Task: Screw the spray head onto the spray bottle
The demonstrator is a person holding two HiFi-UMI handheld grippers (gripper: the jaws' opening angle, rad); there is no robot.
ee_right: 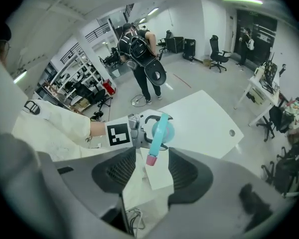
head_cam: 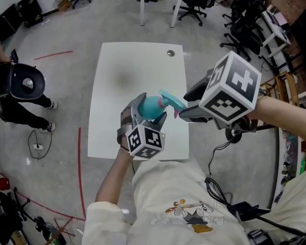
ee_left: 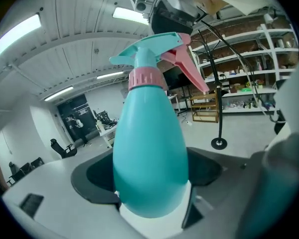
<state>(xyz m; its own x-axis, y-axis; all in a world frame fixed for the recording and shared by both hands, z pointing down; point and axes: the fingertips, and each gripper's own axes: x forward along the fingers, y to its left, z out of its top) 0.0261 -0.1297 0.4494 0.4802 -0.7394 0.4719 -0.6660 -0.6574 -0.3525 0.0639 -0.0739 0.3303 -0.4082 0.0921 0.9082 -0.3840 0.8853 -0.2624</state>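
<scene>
A teal spray bottle [head_cam: 152,106] is held above the white table [head_cam: 122,80], with my left gripper [head_cam: 147,118] shut on its lower body. In the left gripper view the bottle [ee_left: 149,153] stands upright between the jaws. It carries a pink collar [ee_left: 147,77] and a teal spray head [ee_left: 154,46] with a pink trigger [ee_left: 187,66]. My right gripper [head_cam: 181,113] hovers at the spray head [head_cam: 171,100] from the right. In the right gripper view its jaws [ee_right: 152,171] stand wide, the trigger [ee_right: 151,158] between them with gaps on both sides.
The table has a round cable hole [head_cam: 170,53] near its far edge. A person with a backpack [head_cam: 20,86] stands on the floor to the left. Office chairs [head_cam: 194,4] and desks stand at the back and right. Red tape lines [head_cam: 80,157] mark the floor.
</scene>
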